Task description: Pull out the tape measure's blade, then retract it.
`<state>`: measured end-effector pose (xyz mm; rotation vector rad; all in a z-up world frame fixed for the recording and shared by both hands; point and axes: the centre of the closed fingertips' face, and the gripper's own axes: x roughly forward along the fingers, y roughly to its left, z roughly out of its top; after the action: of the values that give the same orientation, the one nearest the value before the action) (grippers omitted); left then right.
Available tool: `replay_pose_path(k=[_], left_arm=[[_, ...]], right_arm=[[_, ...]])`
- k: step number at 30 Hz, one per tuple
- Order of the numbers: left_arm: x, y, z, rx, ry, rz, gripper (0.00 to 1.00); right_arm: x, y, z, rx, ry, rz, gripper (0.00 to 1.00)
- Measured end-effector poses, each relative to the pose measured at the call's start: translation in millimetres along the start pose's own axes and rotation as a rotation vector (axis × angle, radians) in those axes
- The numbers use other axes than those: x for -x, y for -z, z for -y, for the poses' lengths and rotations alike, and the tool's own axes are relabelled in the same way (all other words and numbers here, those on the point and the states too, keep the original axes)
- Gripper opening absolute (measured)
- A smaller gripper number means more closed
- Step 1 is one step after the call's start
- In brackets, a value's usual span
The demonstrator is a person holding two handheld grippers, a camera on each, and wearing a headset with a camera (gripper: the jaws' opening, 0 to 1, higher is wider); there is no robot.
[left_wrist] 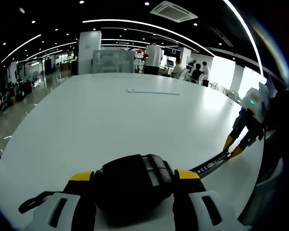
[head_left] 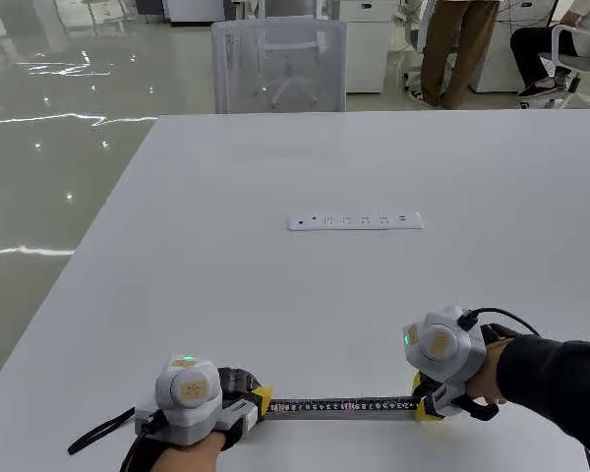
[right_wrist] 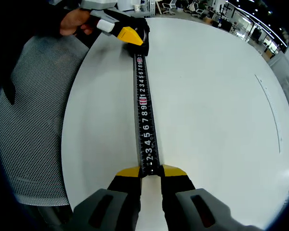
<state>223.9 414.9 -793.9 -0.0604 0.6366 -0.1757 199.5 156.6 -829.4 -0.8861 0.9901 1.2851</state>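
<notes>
Left gripper: clamped on the black tape measure case at the near edge of the white table. This likely anchors the case so the blade can be drawn off it.
Right gripper: jaws pinched narrow on the blade's tip, well apart from the case, probably to hold the blade taut.
Blade: stretched straight between the two grippers, numbered face up. Whether it touches the table cannot be told.
Axis: long axis runs across the person, parallel to the near table edge, with the tip pointing to the person's right.
Stage: pull-out looks about done and retraction remains.
Power strip: mid-table, well beyond the tape.
Mesh chair: at the far edge.
</notes>
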Motion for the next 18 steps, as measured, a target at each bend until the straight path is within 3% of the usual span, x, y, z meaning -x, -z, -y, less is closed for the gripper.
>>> replay_pose_path(k=[18], left_arm=[[-0.3,-0.8,0.2,0.003,0.012,-0.003,0.60]], right_arm=[[-2.6,-10.5,-4.1,0.004,-0.006,0.017,0.11]])
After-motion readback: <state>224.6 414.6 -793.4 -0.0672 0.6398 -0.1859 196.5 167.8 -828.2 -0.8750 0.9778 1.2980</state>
